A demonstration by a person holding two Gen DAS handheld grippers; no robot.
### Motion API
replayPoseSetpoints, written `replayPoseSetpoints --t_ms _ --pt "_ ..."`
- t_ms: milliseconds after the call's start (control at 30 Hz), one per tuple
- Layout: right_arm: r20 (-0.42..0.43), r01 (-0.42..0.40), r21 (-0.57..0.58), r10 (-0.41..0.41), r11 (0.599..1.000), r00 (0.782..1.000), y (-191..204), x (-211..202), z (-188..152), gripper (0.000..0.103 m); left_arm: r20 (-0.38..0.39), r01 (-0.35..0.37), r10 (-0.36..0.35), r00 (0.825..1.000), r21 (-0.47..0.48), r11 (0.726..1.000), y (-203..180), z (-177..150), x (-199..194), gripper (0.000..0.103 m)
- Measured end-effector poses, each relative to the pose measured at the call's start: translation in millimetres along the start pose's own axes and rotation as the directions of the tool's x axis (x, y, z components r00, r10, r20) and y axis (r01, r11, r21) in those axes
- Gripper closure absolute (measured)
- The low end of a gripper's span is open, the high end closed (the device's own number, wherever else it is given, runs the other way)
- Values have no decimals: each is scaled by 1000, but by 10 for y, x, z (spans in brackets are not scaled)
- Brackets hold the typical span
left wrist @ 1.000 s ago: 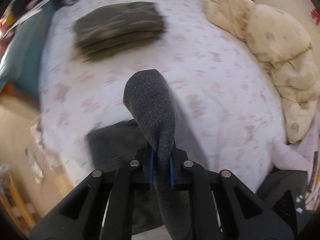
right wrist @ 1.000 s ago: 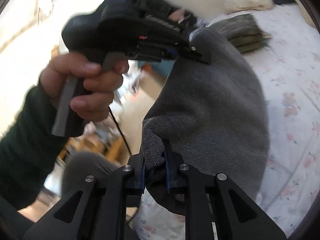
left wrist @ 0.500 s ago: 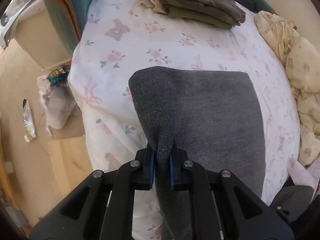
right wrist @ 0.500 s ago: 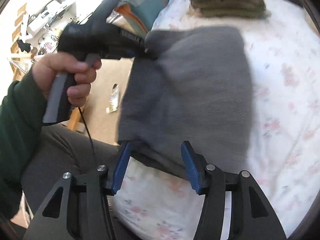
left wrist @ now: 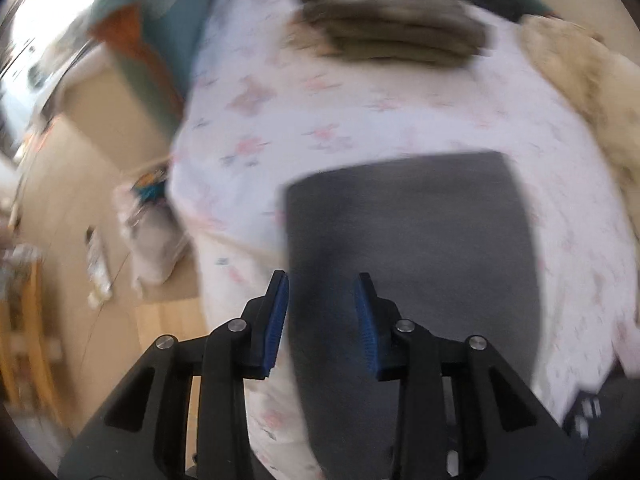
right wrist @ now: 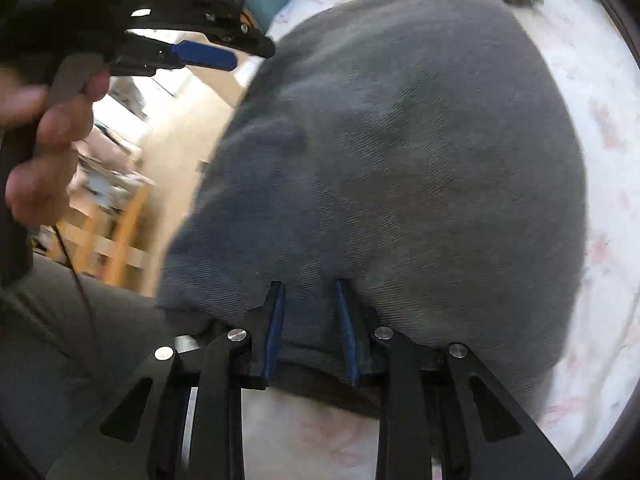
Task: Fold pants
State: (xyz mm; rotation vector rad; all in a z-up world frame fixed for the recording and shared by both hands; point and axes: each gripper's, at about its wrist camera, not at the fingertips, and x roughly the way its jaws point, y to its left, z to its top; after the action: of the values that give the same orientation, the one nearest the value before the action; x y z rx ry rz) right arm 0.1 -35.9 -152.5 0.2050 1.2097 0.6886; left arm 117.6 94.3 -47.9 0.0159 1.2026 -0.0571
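Observation:
The grey pants (left wrist: 412,248) lie folded flat on the floral bedsheet (left wrist: 320,120), near the bed's front edge. My left gripper (left wrist: 322,292) is open, its blue pads apart just above the pants' near left part, holding nothing. In the right wrist view the pants (right wrist: 400,160) fill the frame. My right gripper (right wrist: 308,292) is open with its pads astride the pants' near edge, the cloth lying between them. The left gripper (right wrist: 200,54) shows at upper left, open, held by a hand.
A stack of folded olive-brown clothes (left wrist: 392,32) lies at the far side of the bed. A cream quilt (left wrist: 592,92) is bunched along the right. Left of the bed are a teal and orange cushion (left wrist: 152,48), bags on the floor (left wrist: 152,232) and wooden furniture (right wrist: 120,232).
Both grippers have let go of the pants, the right first and then the left. The pants have been laid flat on the bed. The left gripper has drawn back.

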Motion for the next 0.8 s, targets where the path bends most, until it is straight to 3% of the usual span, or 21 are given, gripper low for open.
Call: replayPoseSetpoints --t_ms 100,133,233,333,400,433,500,567,633,733,800 --pt "45 -118 35 116 992 992 -175 -322 -70 76 -93 68 -62 994 70 995 -242 -220 126 73" --pt "45 -118 35 116 992 992 -175 -322 -70 76 -158 26 -11 987 93 995 -281 -320 260 72" --pt "111 -165 22 162 986 981 -369 -676 -131 76 -228 -84 118 966 153 985 -321 -503 464 71" --pt "222 -196 79 174 977 959 -682 -1087 -267 68 -233 -110 143 962 150 983 -318 -506 446 70" --pt "293 -225 141 176 964 940 -886 -1268 -387 46 -242 -119 144 960 117 986 -301 -495 446 70" --pt "314 -244 168 182 955 932 -992 -1304 -408 28 -242 -126 152 958 118 985 -321 -489 449 70" --pt "350 -298 267 196 916 916 -1313 -1273 -360 23 -236 -147 175 956 130 981 -362 -493 452 70" --pt "367 -383 387 242 839 898 -1627 -1043 -303 22 -233 -162 191 954 141 977 -391 -505 460 70" --pt "346 -383 454 236 804 908 -1804 -858 -335 22 -235 -160 187 954 127 979 -420 -514 461 70" --pt "276 -414 491 314 767 908 -1808 -569 -453 22 -239 -145 166 957 103 984 -389 -511 470 70" --pt "239 -405 506 328 761 914 -1760 -355 -490 22 -242 -136 154 958 90 987 -431 -540 436 70"
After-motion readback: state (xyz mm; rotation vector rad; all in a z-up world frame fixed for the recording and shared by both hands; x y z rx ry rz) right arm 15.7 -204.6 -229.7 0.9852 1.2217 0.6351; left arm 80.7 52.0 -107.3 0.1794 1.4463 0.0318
